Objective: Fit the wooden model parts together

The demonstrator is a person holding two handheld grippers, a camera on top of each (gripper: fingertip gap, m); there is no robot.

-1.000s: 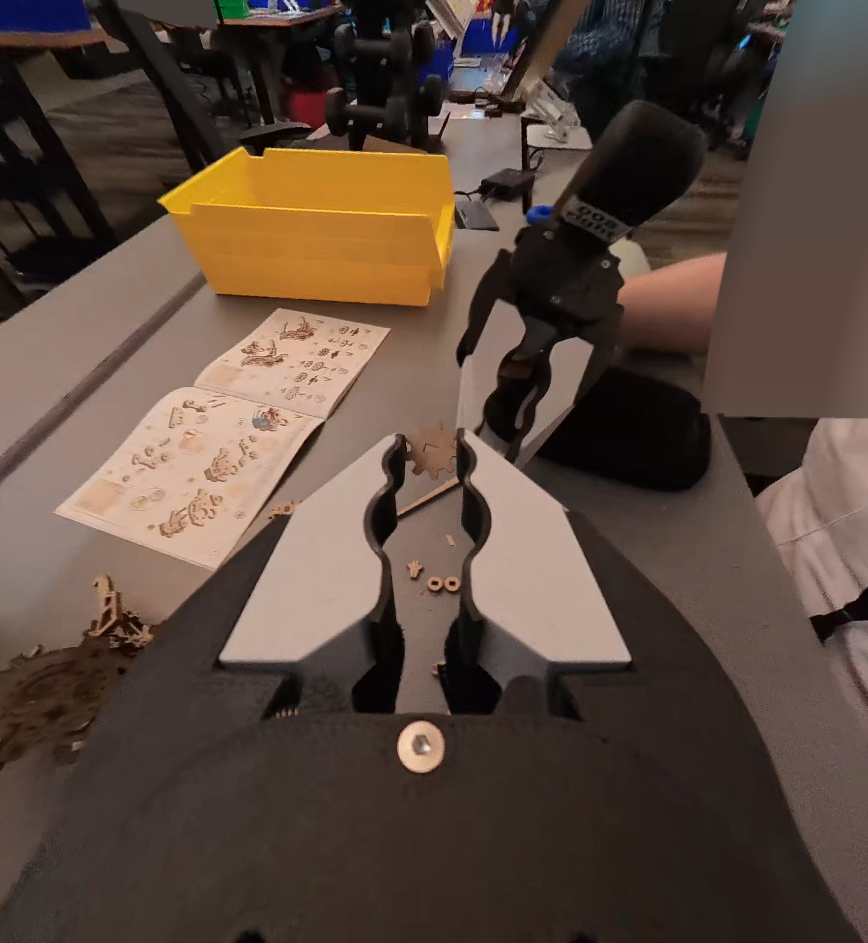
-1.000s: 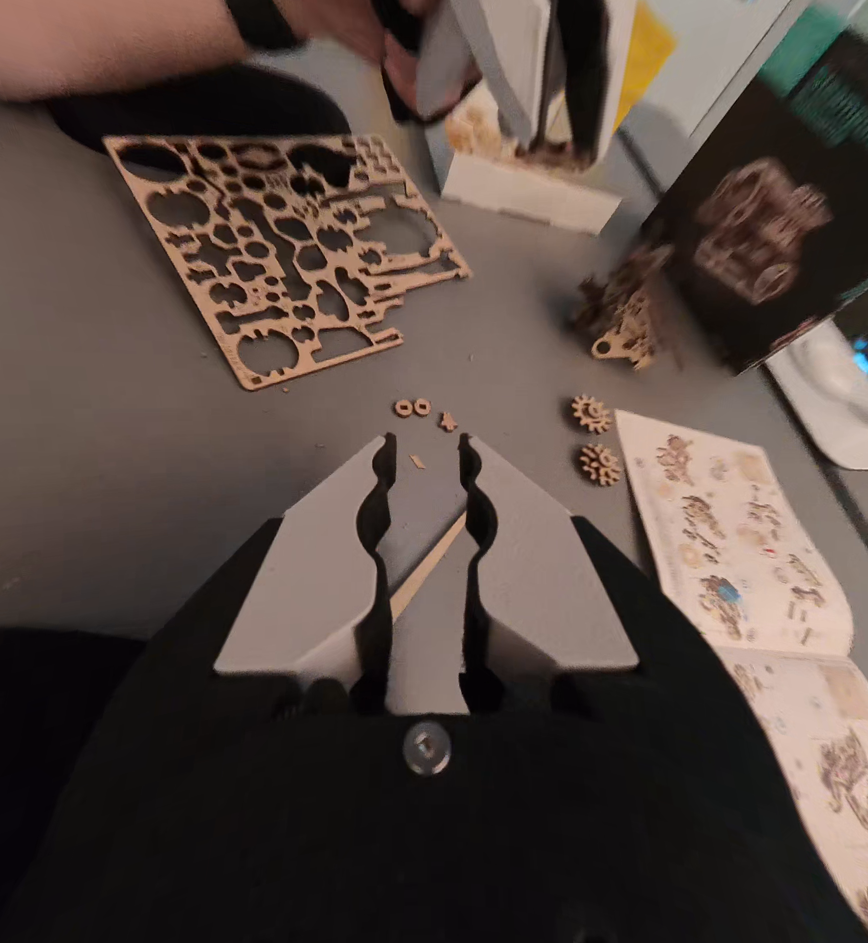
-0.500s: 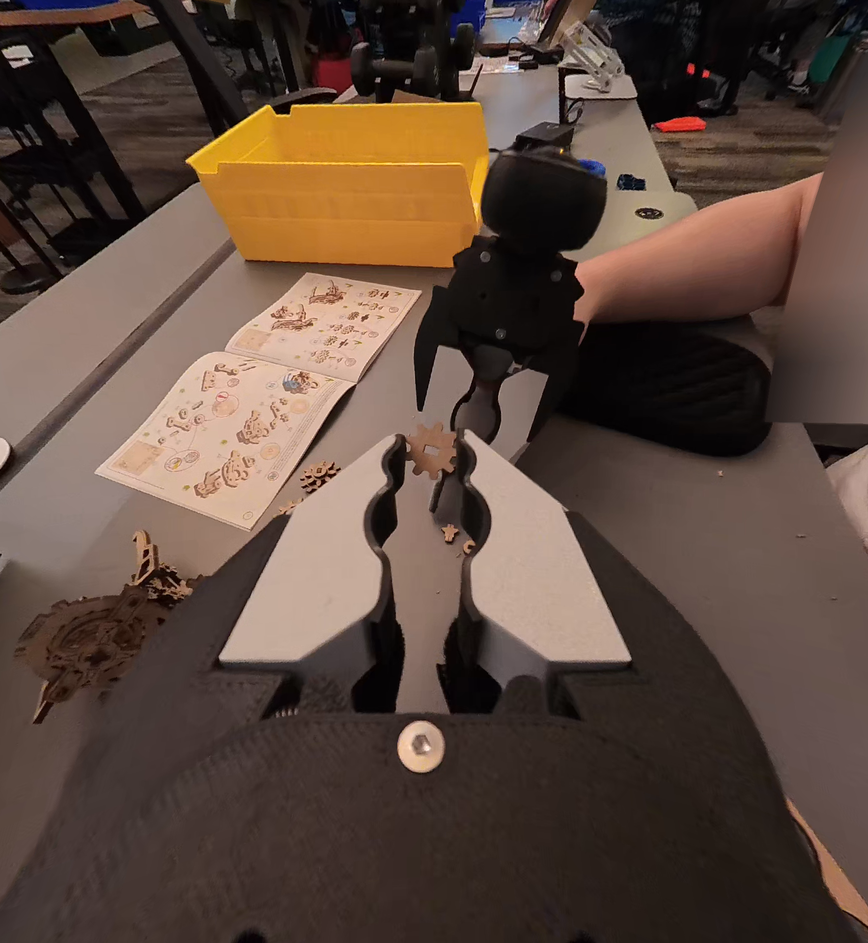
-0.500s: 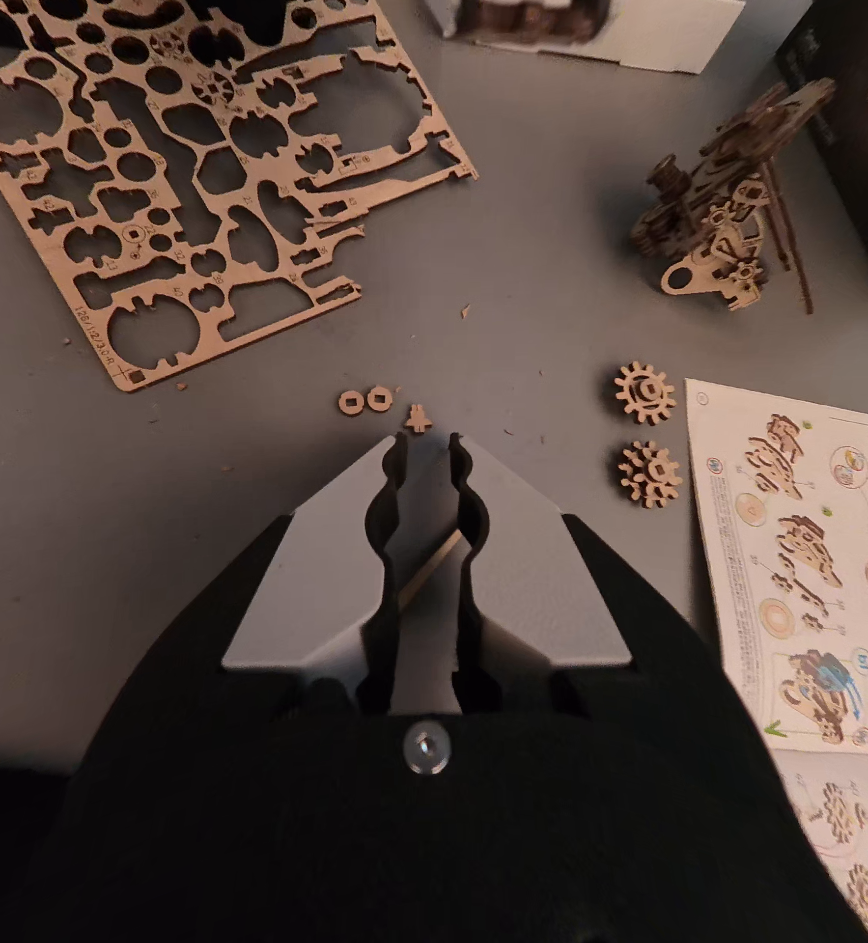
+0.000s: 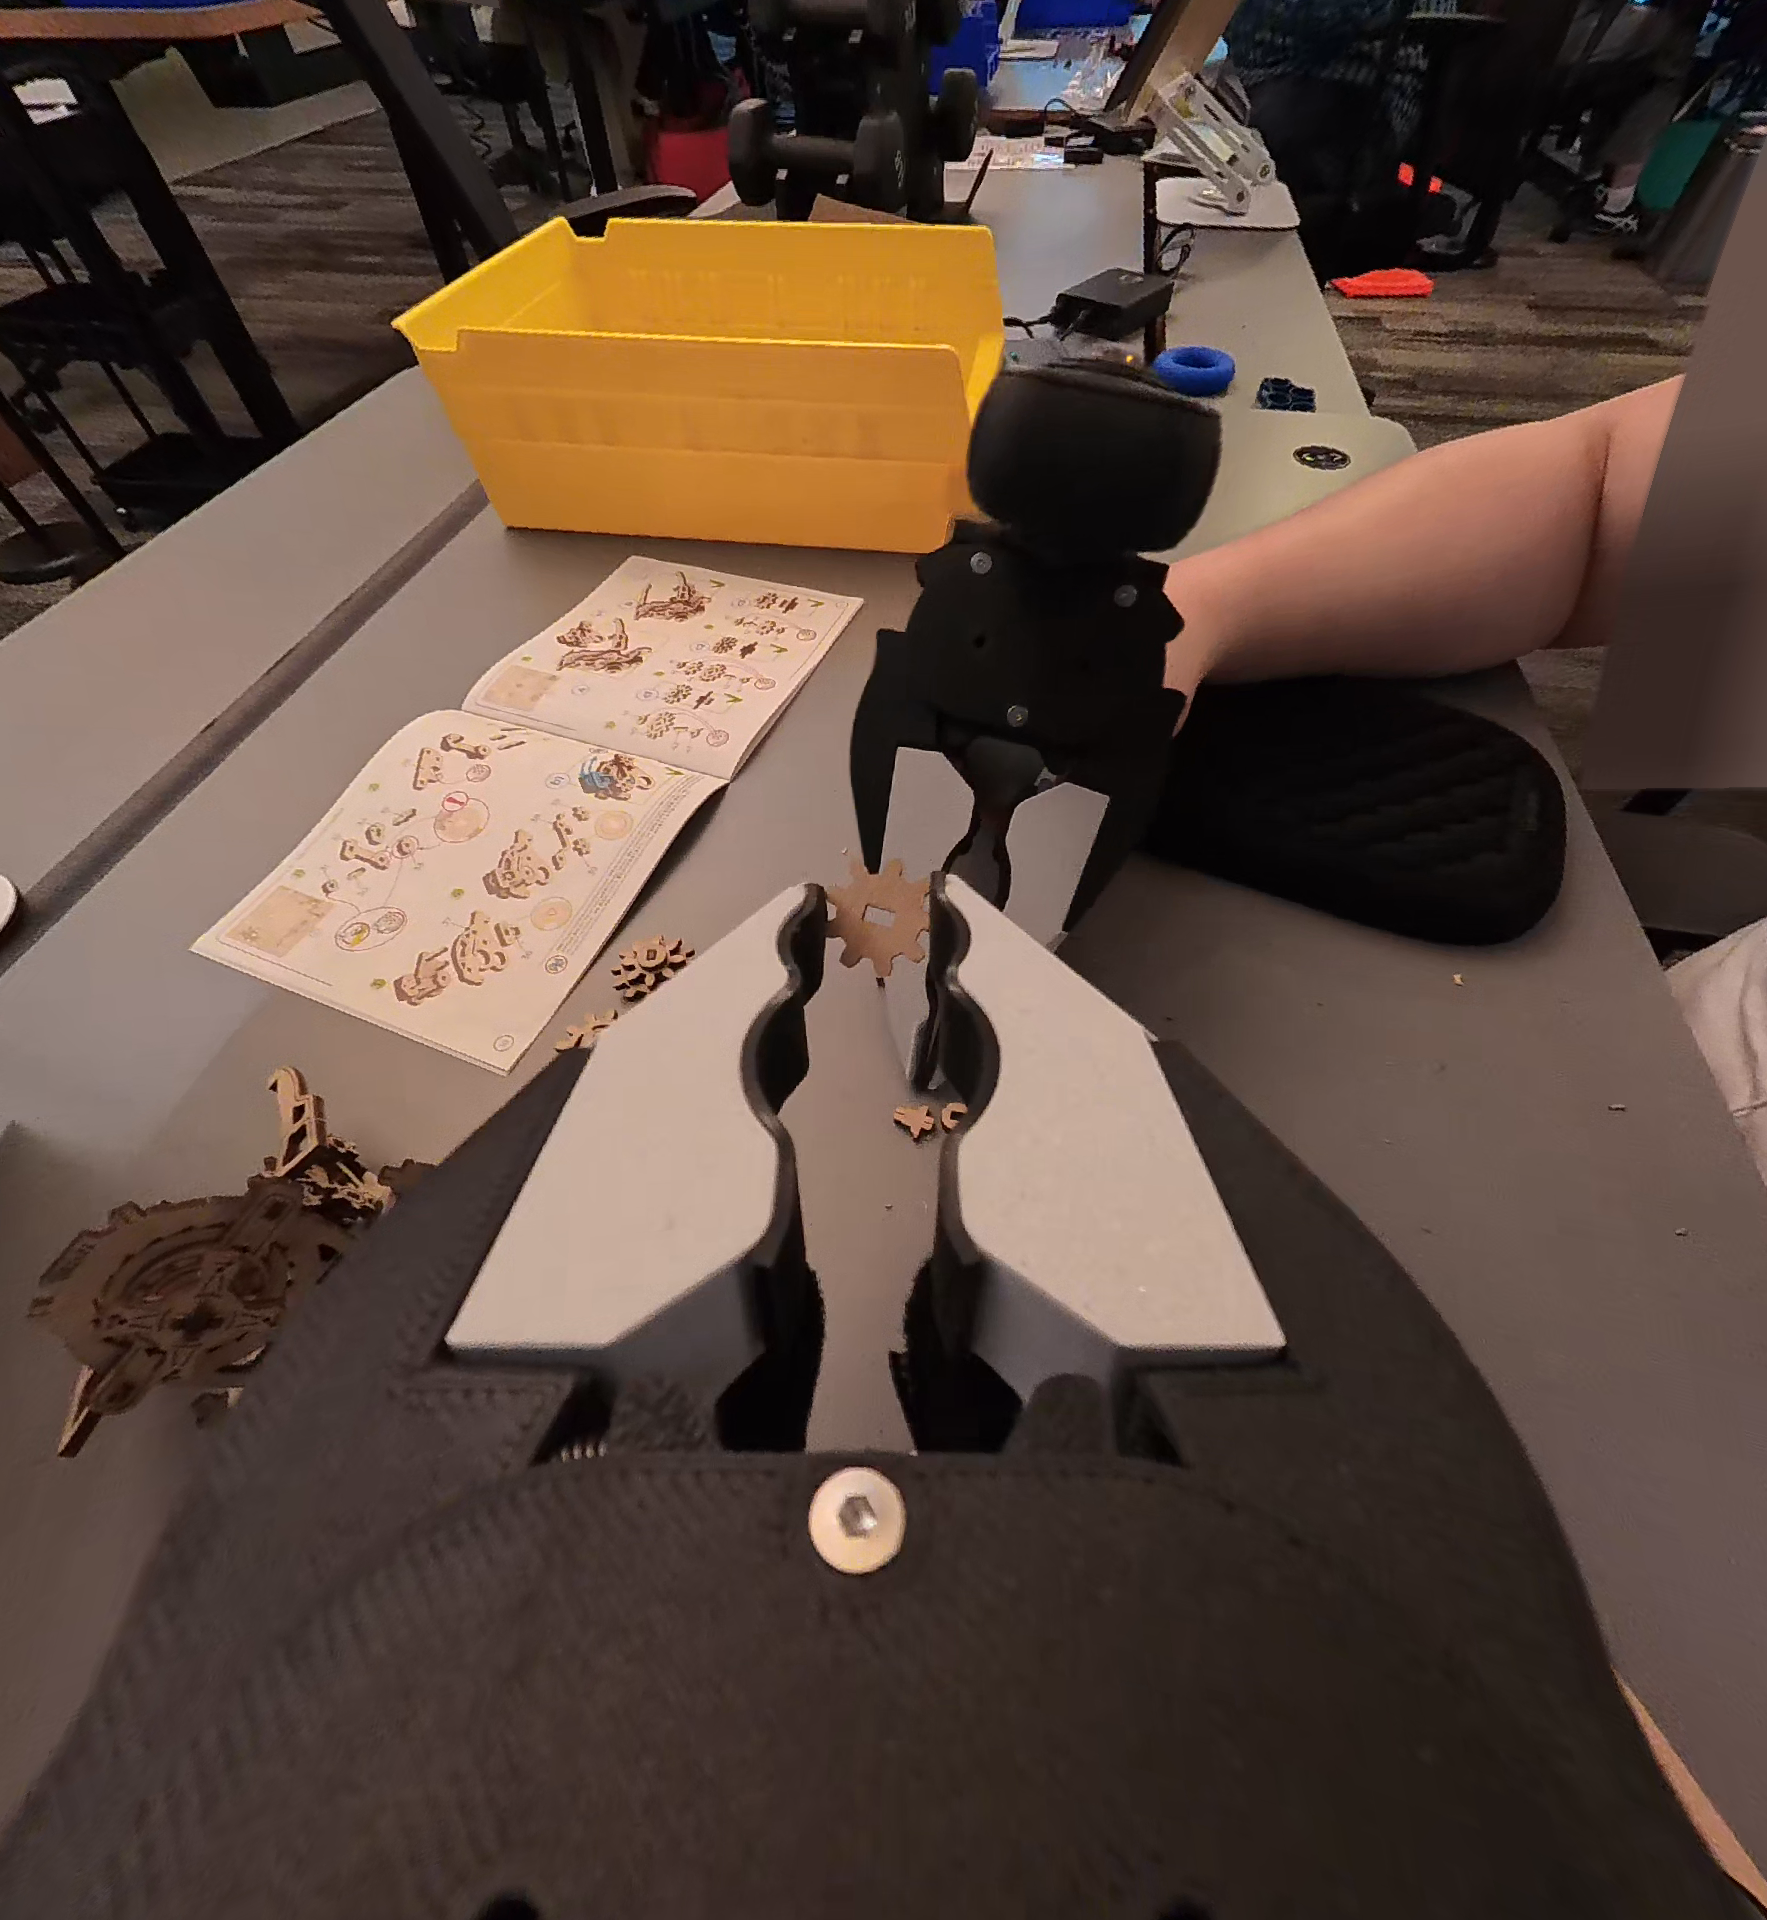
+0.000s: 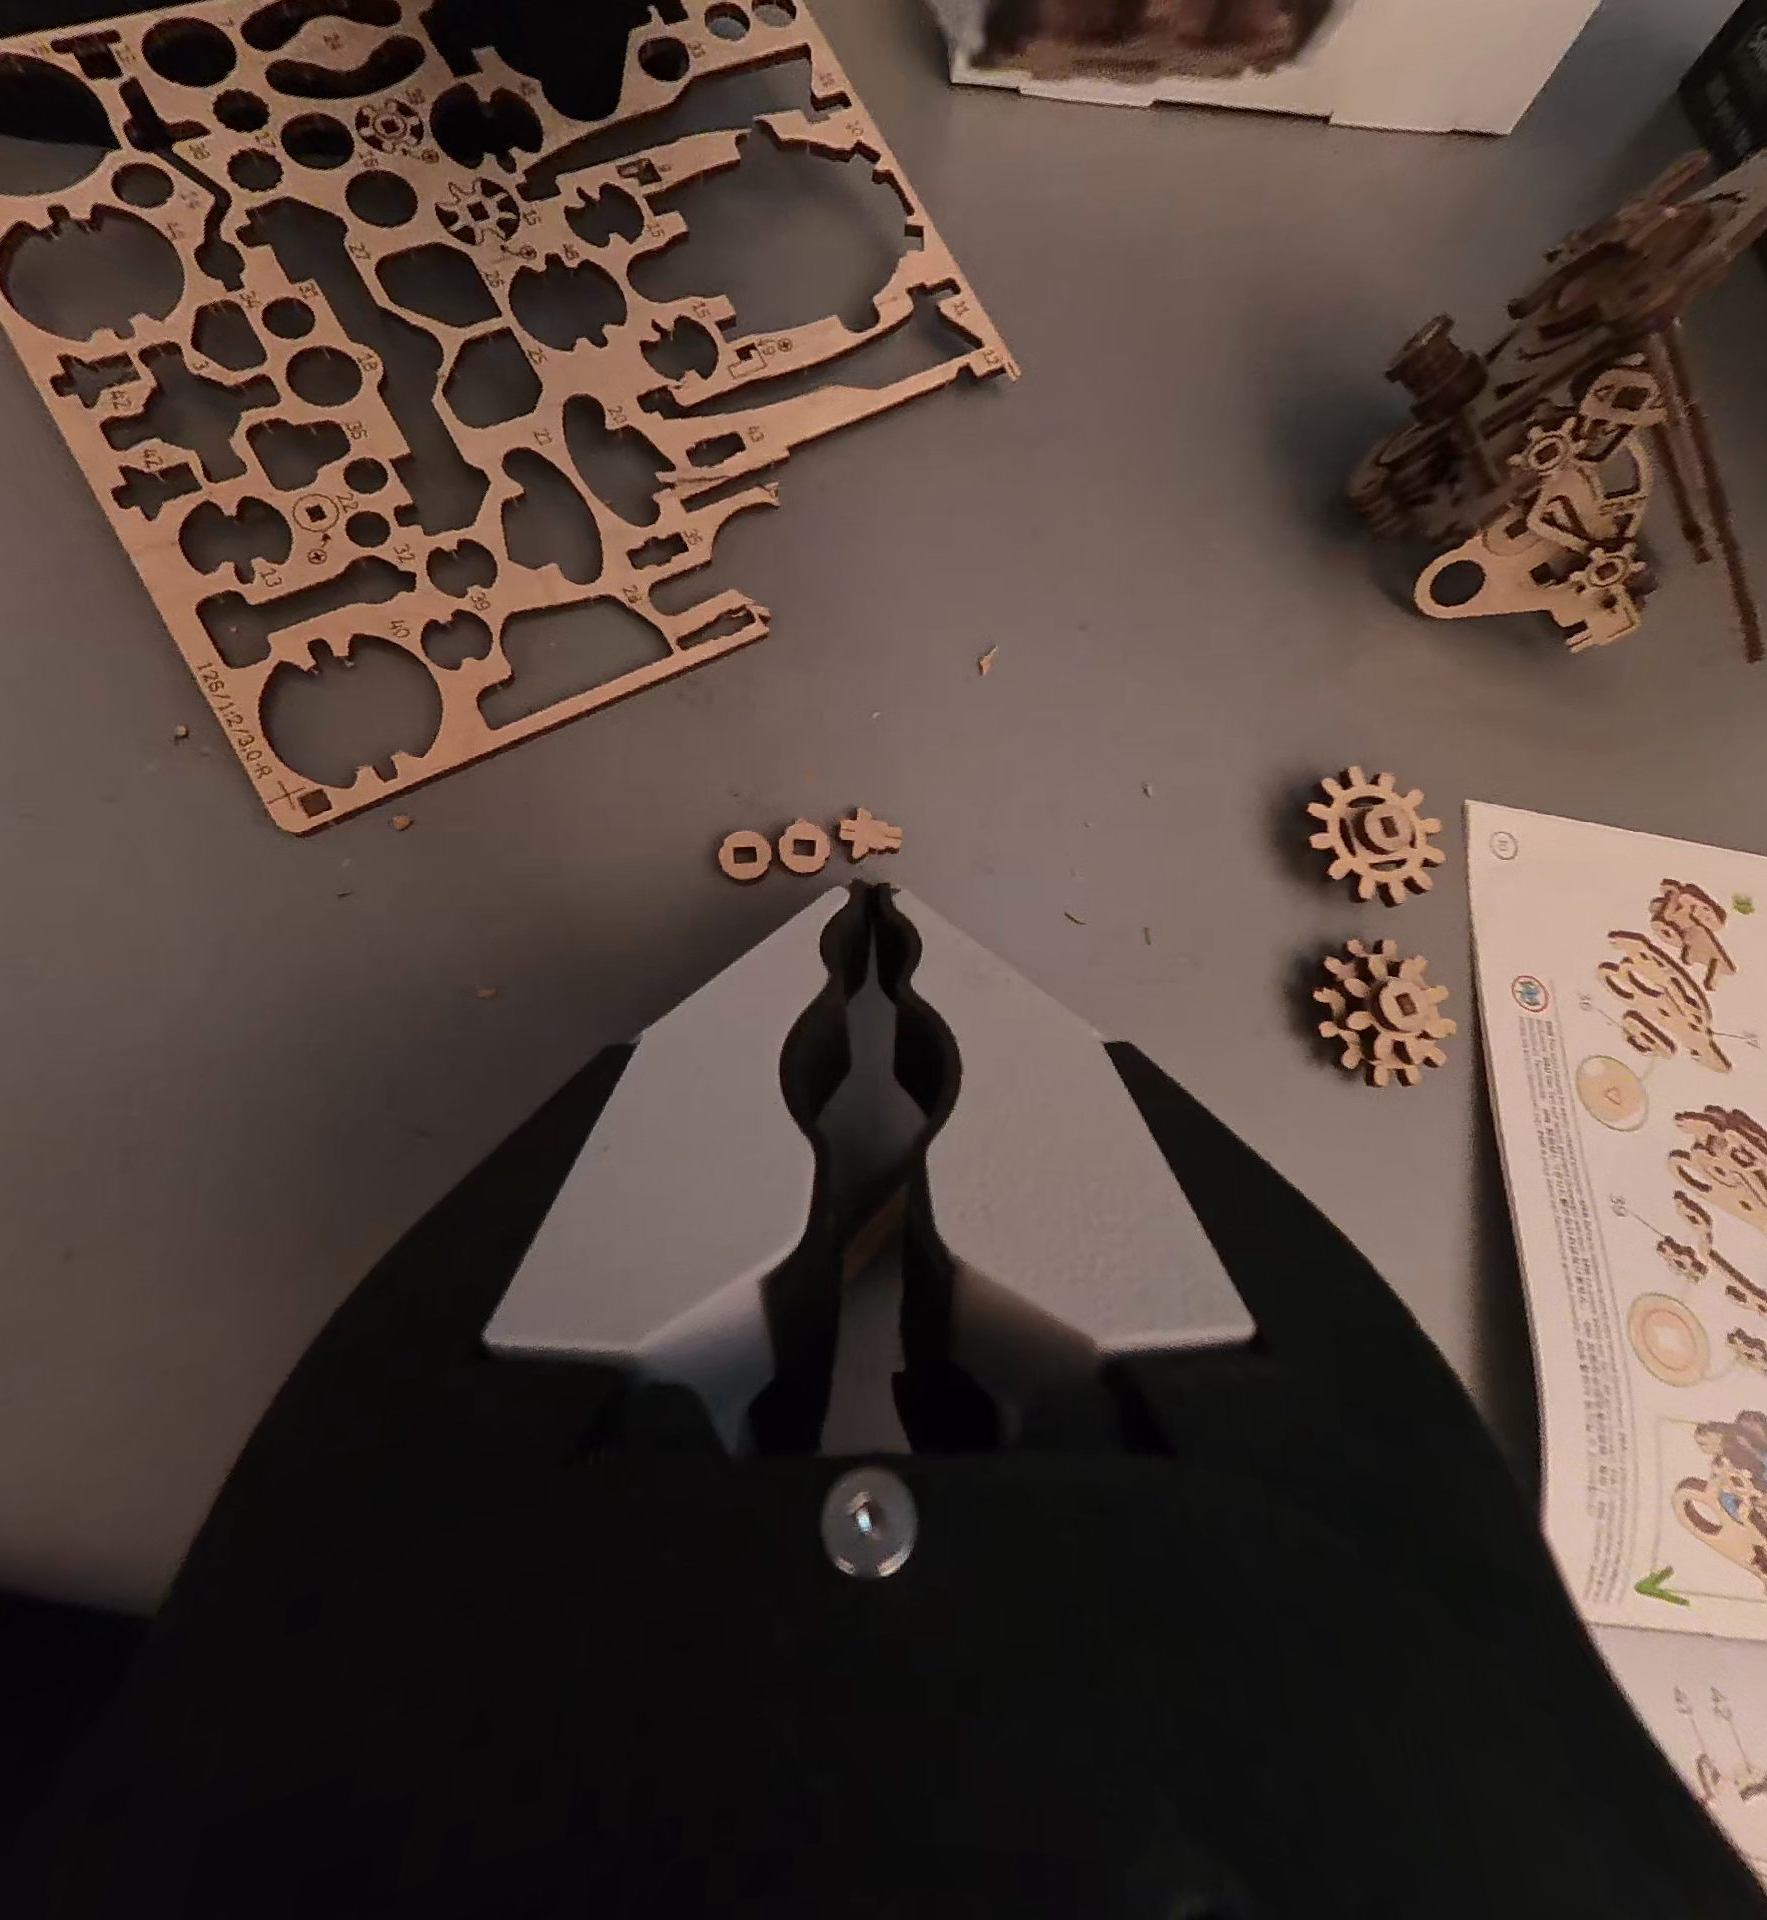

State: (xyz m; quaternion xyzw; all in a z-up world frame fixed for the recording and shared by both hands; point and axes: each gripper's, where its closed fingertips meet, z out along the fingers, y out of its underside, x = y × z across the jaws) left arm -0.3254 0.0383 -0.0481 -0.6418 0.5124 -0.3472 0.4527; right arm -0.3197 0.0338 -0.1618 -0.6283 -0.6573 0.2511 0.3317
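My left gripper point(image 5: 877, 920) is shut on a flat wooden gear point(image 5: 879, 923), held upright at its fingertips above the grey table point(image 5: 1326, 1143). My right gripper point(image 6: 868, 894) is shut, with a thin wooden stick point(image 6: 881, 1221) showing between its fingers. It points down at the table just short of two small washers point(image 6: 744, 854) and a cross-shaped piece point(image 6: 871, 836). In the left wrist view the right gripper point(image 5: 993, 873) stands just behind the held gear. Two loose gears point(image 6: 1374, 834) lie to the right.
A punched-out wooden sheet point(image 6: 391, 416) lies far left, and a part-built model point(image 6: 1544, 499) far right. An open instruction booklet point(image 6: 1668, 1195) lies at the right edge. A yellow bin point(image 5: 713, 416) and a black wrist pad point(image 5: 1357, 810) sit beyond. Across from one pair of fingers to the other is roughly 11 cm.
My right gripper has closed its fingers around the stick and come down closer to the table. My left gripper still holds the gear, now nearer the right gripper.
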